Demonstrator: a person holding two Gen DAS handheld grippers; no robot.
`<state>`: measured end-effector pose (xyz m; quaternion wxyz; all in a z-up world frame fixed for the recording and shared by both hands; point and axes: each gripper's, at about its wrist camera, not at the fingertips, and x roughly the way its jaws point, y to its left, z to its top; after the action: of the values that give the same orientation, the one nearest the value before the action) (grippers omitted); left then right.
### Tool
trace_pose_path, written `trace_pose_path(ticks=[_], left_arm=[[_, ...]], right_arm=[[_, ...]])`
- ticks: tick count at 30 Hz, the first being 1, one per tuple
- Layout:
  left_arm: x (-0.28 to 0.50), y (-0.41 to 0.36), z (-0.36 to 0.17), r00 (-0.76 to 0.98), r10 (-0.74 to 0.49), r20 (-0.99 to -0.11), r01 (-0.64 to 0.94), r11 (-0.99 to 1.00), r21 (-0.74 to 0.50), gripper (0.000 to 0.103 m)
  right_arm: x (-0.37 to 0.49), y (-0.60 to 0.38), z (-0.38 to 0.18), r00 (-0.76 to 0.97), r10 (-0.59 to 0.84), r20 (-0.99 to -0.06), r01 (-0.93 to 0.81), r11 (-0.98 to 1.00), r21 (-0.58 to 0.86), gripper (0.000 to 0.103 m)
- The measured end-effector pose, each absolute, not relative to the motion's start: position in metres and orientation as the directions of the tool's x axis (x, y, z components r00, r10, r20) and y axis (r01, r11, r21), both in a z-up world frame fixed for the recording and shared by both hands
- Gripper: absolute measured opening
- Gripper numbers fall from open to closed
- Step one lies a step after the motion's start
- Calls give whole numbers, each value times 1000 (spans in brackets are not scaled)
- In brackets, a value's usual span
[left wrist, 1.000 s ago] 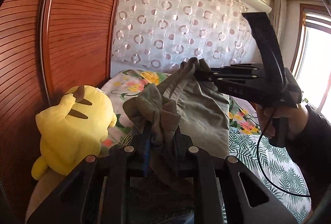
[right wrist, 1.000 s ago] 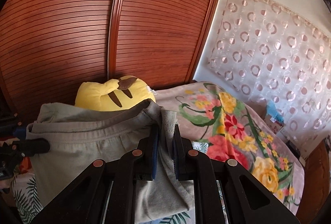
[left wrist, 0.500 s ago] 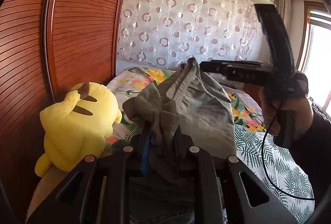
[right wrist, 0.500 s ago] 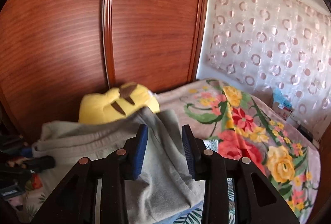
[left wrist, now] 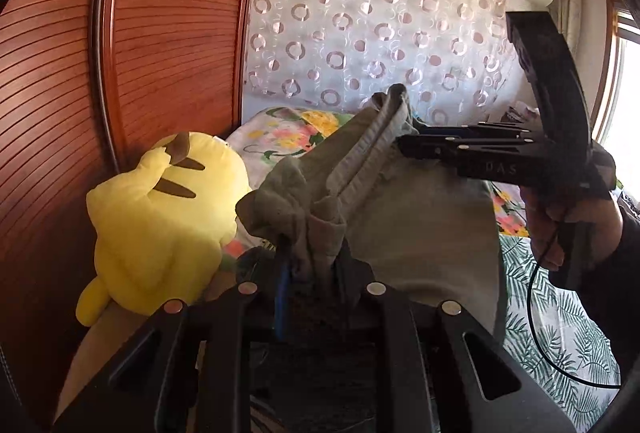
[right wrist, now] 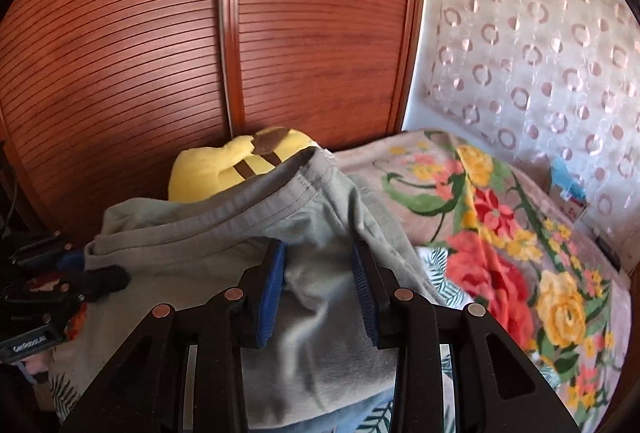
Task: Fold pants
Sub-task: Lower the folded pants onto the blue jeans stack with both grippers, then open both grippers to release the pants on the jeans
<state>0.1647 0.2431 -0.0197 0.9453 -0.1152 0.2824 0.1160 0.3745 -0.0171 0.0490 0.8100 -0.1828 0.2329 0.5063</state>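
The grey-green pants (left wrist: 420, 225) hang bunched above the bed. My left gripper (left wrist: 312, 265) is shut on one crumpled corner of them. In the right wrist view my right gripper (right wrist: 320, 257) stands open, its blue pads (right wrist: 272, 281) apart, with the pants (right wrist: 192, 245) lying loose between and beyond them. From the left wrist view, the right gripper (left wrist: 402, 145) sits level at the raised waistband edge, held by a person's hand (left wrist: 568, 225). The left gripper (right wrist: 90, 265) shows at the far left of the right wrist view, pinching the cloth's other end.
A yellow plush toy (left wrist: 160, 217) leans against the brown slatted wardrobe doors (left wrist: 168, 53) just left of the pants. A floral blanket (right wrist: 500, 233) covers the bed to the right, with a palm-leaf sheet (left wrist: 560, 333) nearer me. A circle-patterned curtain (left wrist: 360, 45) hangs behind.
My right gripper's pads have come apart and let go of the waistband, and it has drawn back a little. The left gripper keeps its grip and has sunk slightly.
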Motion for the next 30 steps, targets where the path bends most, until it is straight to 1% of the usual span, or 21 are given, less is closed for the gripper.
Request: trace_pose_path(ticks=[4,8,10,11,13,14,15,16,18,21,25,30], left_arm=[[169,245,-24,811,154,-565,-286,946,-153,19],[165,245,-18,821,143,-553,-278,946,-168,20],[160,243,-11,827,146,-543,-276,947,-165,21],[157,241,-7,830,153,-537,-278,947,-160,24],[151,236,4,840,168,-516,-276,951,-140,35],[147,232,10,848,170,-502,-268,955,-128,47],[146,228,14,855,162,-493,-251,961,-119,54],[146,225,16,858,154,-491,-237,965,-111,56],[149,219,16,855,141,-499,-215,972,-94,63],[157,214,5,832,137,-538,-210,975,-76,64],[165,210,-14,795,125,-593,-200,978,-61,63],[164,210,-21,783,123,-609,-206,976,-68,64]], right_arm=[[393,-8,42,350,743,-570,-902,432,10,36],[396,-6,39,346,744,-571,-902,432,16,36],[397,-6,37,348,741,-575,-901,434,14,36],[395,-7,37,356,738,-574,-898,439,8,36],[390,-11,39,364,738,-568,-895,447,7,36],[387,-14,41,364,743,-561,-895,446,9,36],[383,-18,44,372,746,-552,-894,448,2,36],[379,-23,43,381,748,-544,-892,453,-3,36],[370,-34,45,377,760,-530,-894,448,6,36],[360,-49,40,385,763,-519,-888,460,17,36],[357,-54,30,395,748,-533,-878,479,21,36],[352,-59,28,396,751,-528,-868,495,53,36]])
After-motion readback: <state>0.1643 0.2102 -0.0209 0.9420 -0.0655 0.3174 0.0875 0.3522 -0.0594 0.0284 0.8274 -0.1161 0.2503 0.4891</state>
